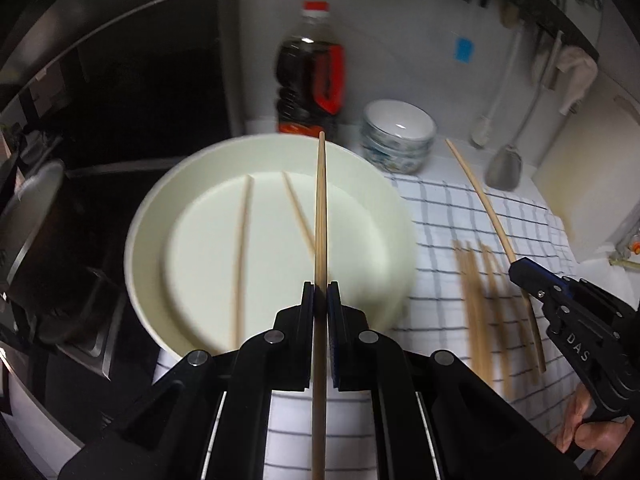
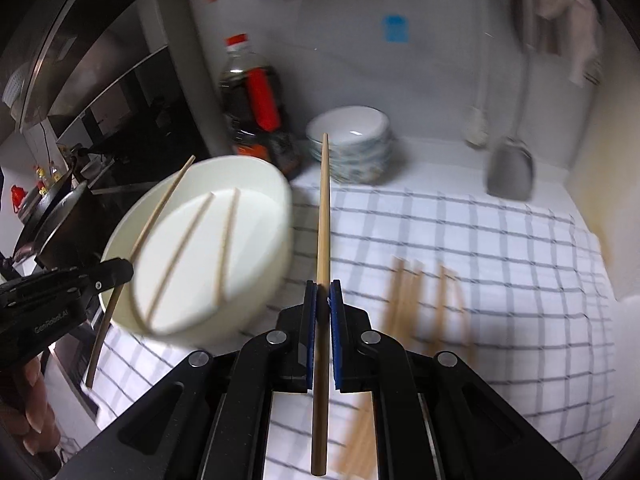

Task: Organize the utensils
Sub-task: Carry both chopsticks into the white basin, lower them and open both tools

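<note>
While both grippers carry a chopstick apiece, the scene reads as follows.

Held chopsticks: the left chopstick (image 1: 320,216) runs straight out between the jaws of the left gripper (image 1: 320,300); the right chopstick (image 2: 323,216) lies the same way in the right gripper (image 2: 323,300). Each is pinched partway along, with a long tip ahead and a tail behind.

Grip state: both pairs of jaws are pressed together on their sticks, the blue pads flush against the wood.

Destination: the cream plate (image 1: 160,208) sits at the left edge of the checked cloth (image 1: 440,208) and already holds two chopsticks (image 1: 242,256), lying apart from each other on its flat middle.

Left to sort: a loose bunch of chopsticks (image 2: 420,296) rests on the cloth to the right of the plate, blurred.

Step in hand: by my reading, carrying this pair over to the plate.

Doing it well: bring each tip over the plate's flat middle, low and roughly parallel to the two already there, then let go. A drop from height would likely bounce a stick over the rim.

Hazards: the stacked bowls (image 1: 398,136) and the dark bottle (image 1: 310,76) stand just behind the plate, so long tips should not swing that way.
</note>
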Action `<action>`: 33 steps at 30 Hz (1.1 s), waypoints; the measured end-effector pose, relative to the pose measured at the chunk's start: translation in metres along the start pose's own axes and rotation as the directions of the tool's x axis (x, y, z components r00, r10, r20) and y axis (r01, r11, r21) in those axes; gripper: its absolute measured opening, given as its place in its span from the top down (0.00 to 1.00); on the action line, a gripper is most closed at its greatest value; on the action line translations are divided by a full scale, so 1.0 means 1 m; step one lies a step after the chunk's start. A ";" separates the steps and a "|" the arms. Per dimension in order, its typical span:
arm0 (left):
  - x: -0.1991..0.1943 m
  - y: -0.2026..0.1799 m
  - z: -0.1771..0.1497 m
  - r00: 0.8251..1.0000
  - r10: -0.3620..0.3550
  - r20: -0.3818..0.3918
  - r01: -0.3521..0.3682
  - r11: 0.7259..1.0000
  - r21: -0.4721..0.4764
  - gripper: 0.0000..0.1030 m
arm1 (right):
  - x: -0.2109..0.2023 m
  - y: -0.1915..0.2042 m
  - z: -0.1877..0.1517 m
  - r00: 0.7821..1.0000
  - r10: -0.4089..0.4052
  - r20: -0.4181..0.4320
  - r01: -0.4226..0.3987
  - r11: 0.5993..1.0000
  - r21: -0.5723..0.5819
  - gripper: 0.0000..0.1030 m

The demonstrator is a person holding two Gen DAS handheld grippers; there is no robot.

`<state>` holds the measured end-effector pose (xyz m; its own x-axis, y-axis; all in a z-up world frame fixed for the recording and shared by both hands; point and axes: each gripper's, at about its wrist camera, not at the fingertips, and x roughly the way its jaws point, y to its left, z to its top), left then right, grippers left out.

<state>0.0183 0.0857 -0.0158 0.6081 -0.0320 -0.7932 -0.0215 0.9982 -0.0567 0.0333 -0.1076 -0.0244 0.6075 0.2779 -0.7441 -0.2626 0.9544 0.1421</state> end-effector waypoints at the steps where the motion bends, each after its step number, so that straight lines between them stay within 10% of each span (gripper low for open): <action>1: 0.003 0.010 0.006 1.000 0.008 0.002 -0.008 1.000 0.001 0.93 | 0.006 0.015 0.006 1.000 0.008 0.001 -0.008 1.000 0.001 0.94; 13: 0.059 0.077 0.027 0.997 -0.004 -0.082 0.001 0.999 -0.035 0.93 | 0.081 0.105 0.044 0.989 0.094 -0.116 -0.098 0.995 -0.031 0.94; 33: 0.108 0.094 0.028 0.981 0.013 -0.194 -0.034 0.994 -0.104 0.92 | 0.158 0.109 0.047 0.948 0.111 -0.299 -0.123 0.992 -0.023 0.94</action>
<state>0.1041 0.1779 -0.0898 0.4425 -0.0284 -0.8963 -0.1248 0.9878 -0.0929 0.1356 0.0453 -0.0958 0.3230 0.3366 -0.8845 -0.3526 0.9101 0.2176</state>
